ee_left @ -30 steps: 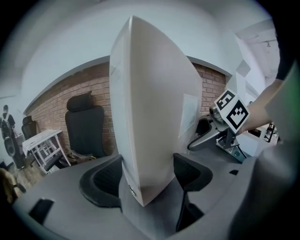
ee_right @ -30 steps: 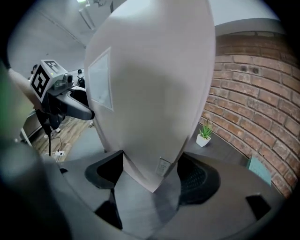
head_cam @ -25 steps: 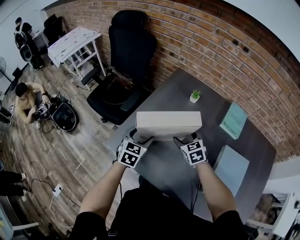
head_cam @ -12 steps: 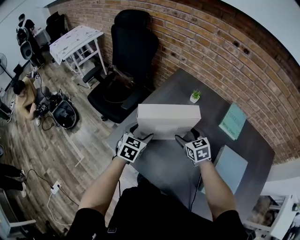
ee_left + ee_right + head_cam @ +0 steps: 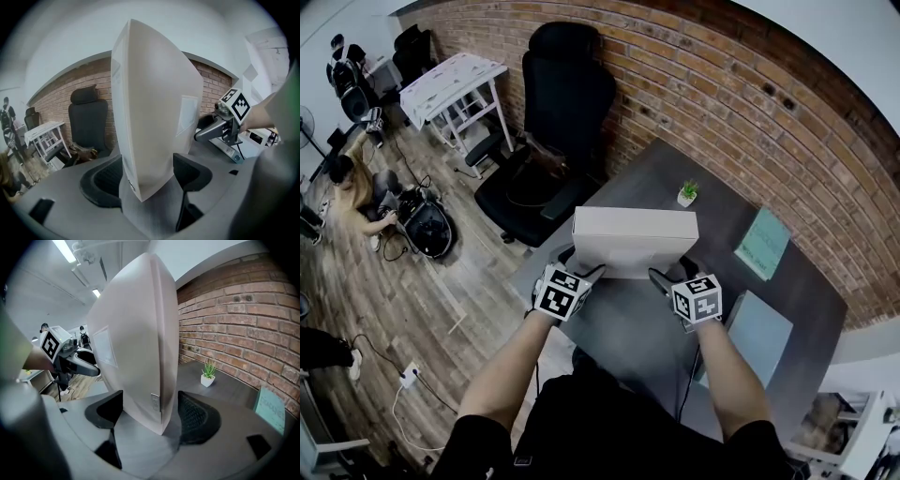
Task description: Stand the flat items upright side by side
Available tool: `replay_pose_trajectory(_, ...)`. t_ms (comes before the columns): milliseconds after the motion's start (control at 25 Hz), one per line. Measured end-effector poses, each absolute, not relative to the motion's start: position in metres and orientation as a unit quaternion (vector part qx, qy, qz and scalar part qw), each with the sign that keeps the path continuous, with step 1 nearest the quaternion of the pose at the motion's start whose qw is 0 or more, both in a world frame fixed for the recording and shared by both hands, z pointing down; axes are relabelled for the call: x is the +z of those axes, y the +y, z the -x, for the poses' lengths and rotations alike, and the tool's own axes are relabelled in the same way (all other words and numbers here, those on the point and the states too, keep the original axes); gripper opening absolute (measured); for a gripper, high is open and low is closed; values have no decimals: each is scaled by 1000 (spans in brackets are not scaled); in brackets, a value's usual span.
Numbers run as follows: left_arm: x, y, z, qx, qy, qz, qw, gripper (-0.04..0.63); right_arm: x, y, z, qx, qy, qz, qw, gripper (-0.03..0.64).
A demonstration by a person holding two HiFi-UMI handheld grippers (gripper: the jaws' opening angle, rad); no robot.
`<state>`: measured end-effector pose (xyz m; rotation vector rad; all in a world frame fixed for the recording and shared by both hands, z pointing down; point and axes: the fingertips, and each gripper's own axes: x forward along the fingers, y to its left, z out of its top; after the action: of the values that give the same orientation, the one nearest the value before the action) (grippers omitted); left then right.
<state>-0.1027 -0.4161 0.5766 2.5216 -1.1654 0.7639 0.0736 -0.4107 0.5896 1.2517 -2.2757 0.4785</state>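
Observation:
A flat white box (image 5: 635, 241) stands on its long edge over the near part of the grey table (image 5: 623, 328). My left gripper (image 5: 581, 274) is shut on its left end and my right gripper (image 5: 667, 277) on its right end. In the left gripper view the box (image 5: 150, 117) fills the space between the jaws, with the right gripper (image 5: 225, 124) beyond it. In the right gripper view the box (image 5: 136, 348) sits between both pads, with the left gripper (image 5: 70, 359) behind. A teal flat item (image 5: 761, 242) and a pale blue-grey one (image 5: 759, 336) lie flat on the right.
A small potted plant (image 5: 687, 193) stands behind the box near the brick wall (image 5: 741, 122). A black office chair (image 5: 553, 122) is off the table's far left corner. A person sits on the wooden floor at far left. The table's near edge is just below my grippers.
The box and both grippers have barely shifted; the box's face looks slightly taller, more upright. The person on the floor has moved.

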Motion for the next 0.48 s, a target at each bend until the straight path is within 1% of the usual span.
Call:
replay_pose_trajectory(240, 570, -411, 115, 251, -423, -860, 133, 353, 580, -406, -79, 170, -836, -464, 238, 382)
replay_pose_trajectory(480, 556, -395, 134, 224, -466, -843, 147, 350, 567, -391, -92, 176, -836, -475, 212, 383)
